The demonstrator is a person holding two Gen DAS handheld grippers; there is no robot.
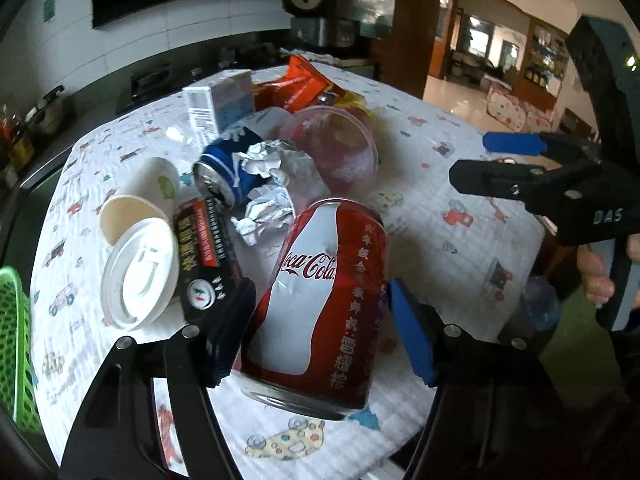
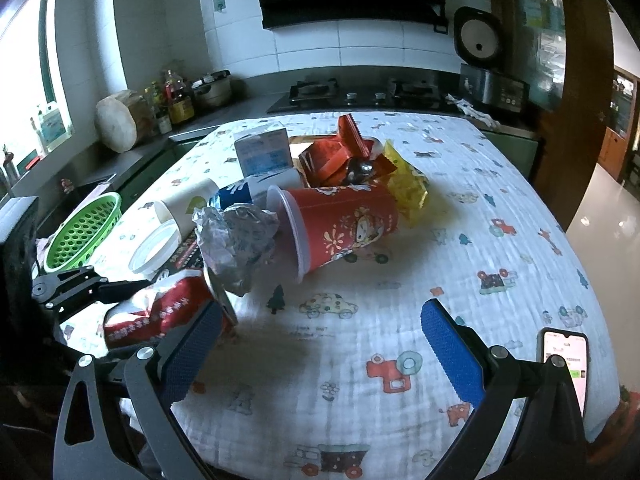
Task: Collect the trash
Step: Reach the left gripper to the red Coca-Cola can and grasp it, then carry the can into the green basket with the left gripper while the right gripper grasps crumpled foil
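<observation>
A dented red Coca-Cola can point(image 1: 320, 304) lies between the fingers of my left gripper point(image 1: 320, 328), which is shut on it just above the patterned cloth; the can also shows in the right wrist view point(image 2: 160, 312). My right gripper point(image 2: 324, 340) is open and empty over bare cloth at the table's near side; it shows at the right of the left wrist view point(image 1: 480, 160). Behind the can lie crumpled foil point(image 1: 272, 184), a blue can point(image 1: 224, 168), a black packet point(image 1: 208, 248), a white lid point(image 1: 140, 276), a paper cup point(image 1: 136, 204) and a red cup point(image 2: 340, 224).
A green basket point(image 2: 80, 232) stands at the table's left edge, also at the left of the left wrist view point(image 1: 12, 344). A white carton point(image 2: 264, 152), red wrappers point(image 2: 336, 152) and a yellow wrapper point(image 2: 408, 184) lie farther back. A phone point(image 2: 568, 364) lies at the near right.
</observation>
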